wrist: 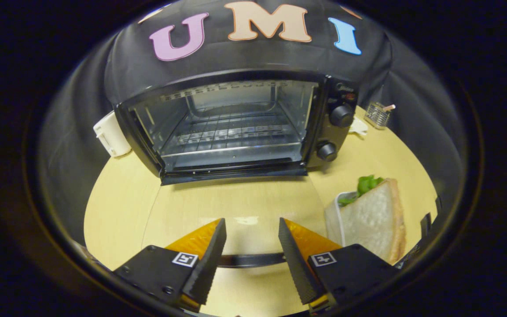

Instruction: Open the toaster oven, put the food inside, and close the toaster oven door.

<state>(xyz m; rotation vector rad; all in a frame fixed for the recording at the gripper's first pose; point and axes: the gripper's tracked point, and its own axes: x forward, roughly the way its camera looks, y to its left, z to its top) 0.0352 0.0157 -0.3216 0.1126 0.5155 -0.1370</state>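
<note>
The gripper (252,226) sits at the bottom centre of the frame with its jaws spread wide, nothing between them but bare bench (240,200); the serrated inner faces of the two fingers (211,255) angle toward each other above the pale wooden surface, and each finger body carries a small square marker. Straight ahead, in the upper middle of the frame, the toaster oven (236,125) stands on the bench with its door (236,172) dropped fully open, the door lying flat toward the jaws as a dark strip along the oven's lower front edge. The cavity is lit and shiny, with a wire rack (231,132) running across it at mid-height. On the oven's right-hand panel two round knobs (340,115) sit one above the other. The sandwich (374,220), a triangular slice of white bread with green lettuce poking out at its top, lies at the lower right of the frame, just beside the right finger and well apart from the oven, resting in what looks like a white tray (332,215). At the left of the oven a white boxy object (112,134) leans against its side. At the upper right, beyond the oven, a small clear container (377,114) with a stick in it stands on the bench, with a crumpled white scrap (359,127) near it.
</note>
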